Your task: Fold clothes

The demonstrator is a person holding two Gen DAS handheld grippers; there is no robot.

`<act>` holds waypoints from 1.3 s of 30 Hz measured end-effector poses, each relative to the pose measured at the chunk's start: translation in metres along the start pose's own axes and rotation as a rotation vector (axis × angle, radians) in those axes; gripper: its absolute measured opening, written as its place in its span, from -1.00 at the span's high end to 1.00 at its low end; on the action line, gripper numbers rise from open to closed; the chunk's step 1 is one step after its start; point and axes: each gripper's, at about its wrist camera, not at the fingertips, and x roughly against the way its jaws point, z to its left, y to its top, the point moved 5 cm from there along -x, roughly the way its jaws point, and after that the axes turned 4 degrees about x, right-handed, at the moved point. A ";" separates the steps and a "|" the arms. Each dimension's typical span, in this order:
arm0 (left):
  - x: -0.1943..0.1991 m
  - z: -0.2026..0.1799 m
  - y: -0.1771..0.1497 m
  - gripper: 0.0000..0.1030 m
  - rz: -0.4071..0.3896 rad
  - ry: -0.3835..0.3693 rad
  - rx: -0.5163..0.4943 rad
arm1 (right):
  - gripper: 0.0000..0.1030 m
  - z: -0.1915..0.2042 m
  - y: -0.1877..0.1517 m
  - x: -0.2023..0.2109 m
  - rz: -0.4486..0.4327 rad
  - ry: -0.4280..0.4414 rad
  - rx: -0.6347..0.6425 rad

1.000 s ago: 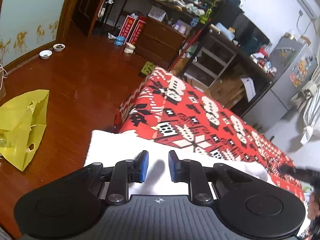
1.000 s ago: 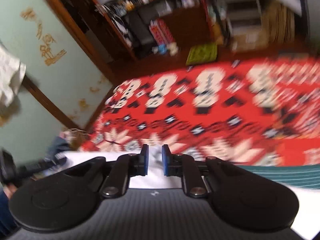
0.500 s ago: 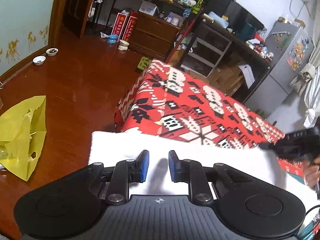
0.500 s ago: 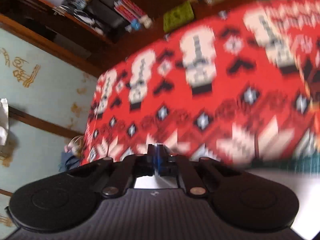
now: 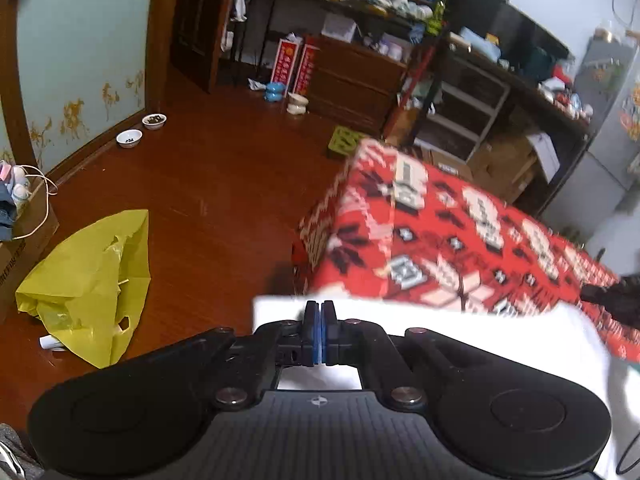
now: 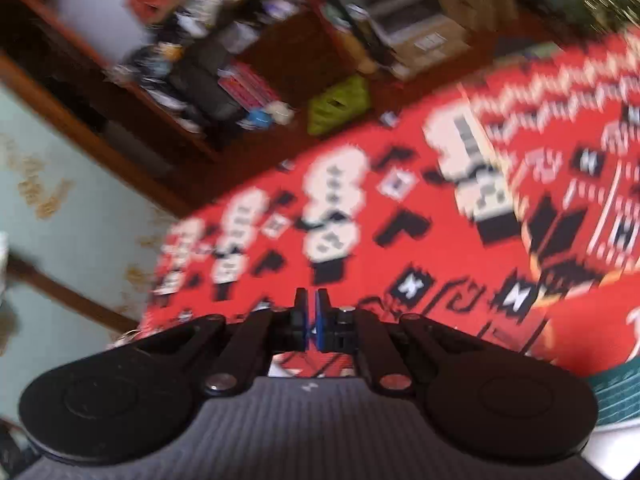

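Your view is taking in a bed under a red patterned blanket (image 5: 452, 240), which is spreading across most of both cameras, with the wooden floor (image 5: 208, 184) lying to its left in the left wrist view. The white garment (image 5: 460, 332) is stretching as a broad pale sheet over the near end of the blanket, its far edge running straight from just ahead of your left gripper (image 5: 319, 332) toward the right side of that view. You are holding the left gripper with its blue pads pressed together, no gap showing between them, and the white cloth is sitting right at their tips and under the fingers; whether a fold of it is actually pinched between the pads cannot be told. Your right gripper (image 6: 311, 326) is appearing at the far right of the left wrist view as a dark shape by the garment's edge. In its own blurred view its pads are nearly meeting, with only a thin sliver between them, and whether cloth is caught there cannot be told. A crumpled yellow bag (image 5: 92, 284) is lying on the floor to the left, and two small bowls (image 5: 141, 130) are sitting by the wall.
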 end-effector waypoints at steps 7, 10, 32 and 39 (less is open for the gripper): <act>0.009 -0.018 0.011 0.89 0.028 -0.093 -0.012 | 0.82 0.046 -0.045 0.017 0.089 0.064 0.360; -0.017 -0.024 -0.002 0.88 0.067 -0.019 -0.078 | 0.82 0.047 -0.057 0.001 0.081 -0.004 0.372; 0.038 -0.050 -0.003 0.87 -0.069 0.005 -0.139 | 0.68 -0.008 -0.076 0.052 -0.027 -0.262 0.476; -0.013 -0.179 -0.051 0.65 0.031 -0.212 -0.254 | 0.57 -0.046 -0.085 0.099 -0.093 -0.348 0.421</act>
